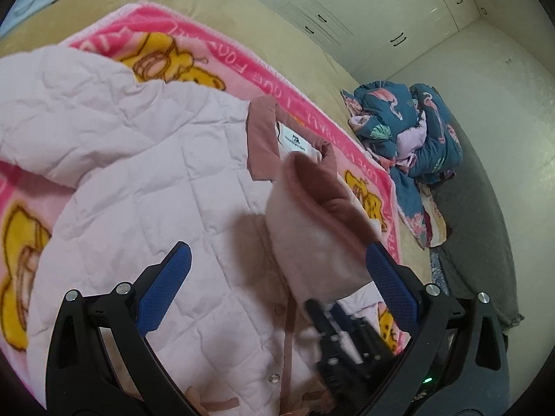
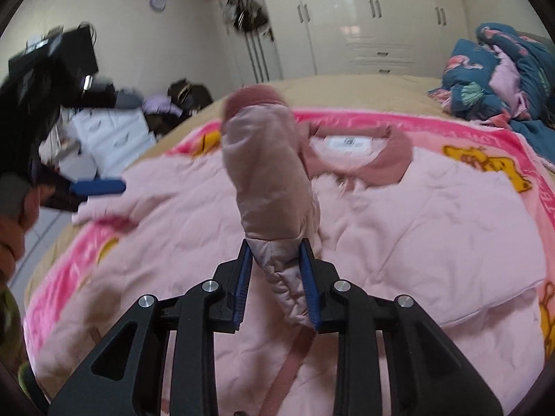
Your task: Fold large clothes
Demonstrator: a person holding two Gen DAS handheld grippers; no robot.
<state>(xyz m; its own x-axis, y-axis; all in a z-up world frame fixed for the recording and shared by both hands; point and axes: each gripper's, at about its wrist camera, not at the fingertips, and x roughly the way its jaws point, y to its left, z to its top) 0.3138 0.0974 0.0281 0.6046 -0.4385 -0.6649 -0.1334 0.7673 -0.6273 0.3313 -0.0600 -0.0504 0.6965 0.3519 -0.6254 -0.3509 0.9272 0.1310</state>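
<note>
A pale pink quilted jacket (image 1: 138,173) (image 2: 416,215) with a dusty-rose collar (image 2: 385,164) lies front-up on a pink cartoon blanket (image 1: 215,55) (image 2: 485,128). My right gripper (image 2: 277,272) is shut on one sleeve (image 2: 267,173), which stands lifted over the jacket's chest with its rose cuff uppermost. In the left wrist view that sleeve (image 1: 312,222) hangs between my open left gripper's (image 1: 282,274) blue pads without touching them, and the right gripper (image 1: 327,312) shows beneath it. One of the left gripper's blue pads (image 2: 99,186) hovers above the jacket's far left side.
A crumpled blue flamingo-print quilt (image 1: 409,128) (image 2: 503,76) sits on the beige bed (image 1: 242,10) beyond the blanket. White wardrobes (image 2: 364,17) line the back wall. White drawers (image 2: 111,135) and piled clutter stand off the bed's left side. A person's hand (image 2: 14,228) is at the left edge.
</note>
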